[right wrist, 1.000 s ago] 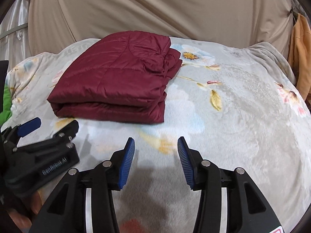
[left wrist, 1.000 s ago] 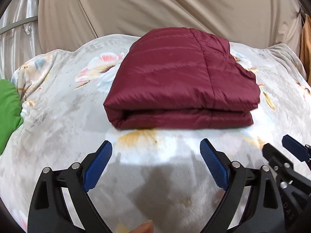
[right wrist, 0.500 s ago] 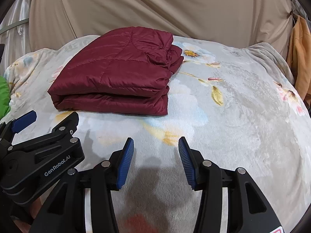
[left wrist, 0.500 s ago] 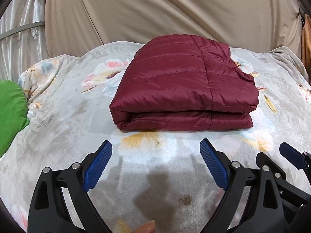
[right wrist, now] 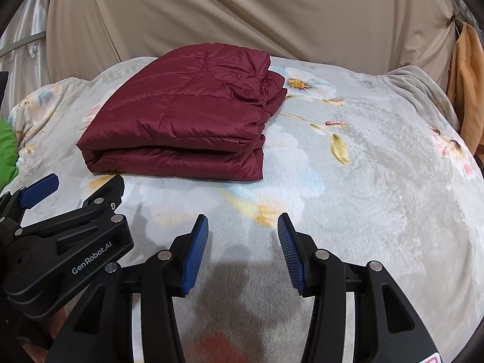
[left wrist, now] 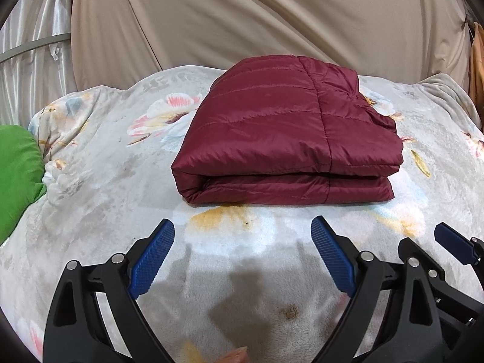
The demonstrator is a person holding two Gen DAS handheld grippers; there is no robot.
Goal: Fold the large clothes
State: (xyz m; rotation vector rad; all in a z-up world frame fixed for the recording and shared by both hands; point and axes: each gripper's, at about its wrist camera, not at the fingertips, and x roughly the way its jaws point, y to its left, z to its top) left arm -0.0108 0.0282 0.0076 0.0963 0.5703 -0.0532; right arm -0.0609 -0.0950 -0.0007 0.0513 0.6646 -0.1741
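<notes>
A dark red quilted jacket (left wrist: pixel 287 133) lies folded into a thick rectangle on the flowered grey blanket (left wrist: pixel 99 199); it also shows in the right wrist view (right wrist: pixel 181 121), left of centre. My left gripper (left wrist: pixel 242 242) is open and empty, held over the blanket just in front of the jacket's folded edge, apart from it. My right gripper (right wrist: pixel 243 236) is open and empty, in front and to the right of the jacket. Each gripper shows in the other's view: the right one (left wrist: pixel 453 245) at lower right, the left one (right wrist: pixel 60 230) at lower left.
A green cloth (left wrist: pixel 15 175) lies at the blanket's left edge. A beige sheet (left wrist: pixel 257 15) hangs behind the bed. An orange garment (right wrist: pixel 467 90) hangs at the far right. A metal rail and pale curtain (left wrist: pixel 30 48) stand at the back left.
Both grippers have drawn back a little from the folded jacket, still open and empty. The jacket has not moved.
</notes>
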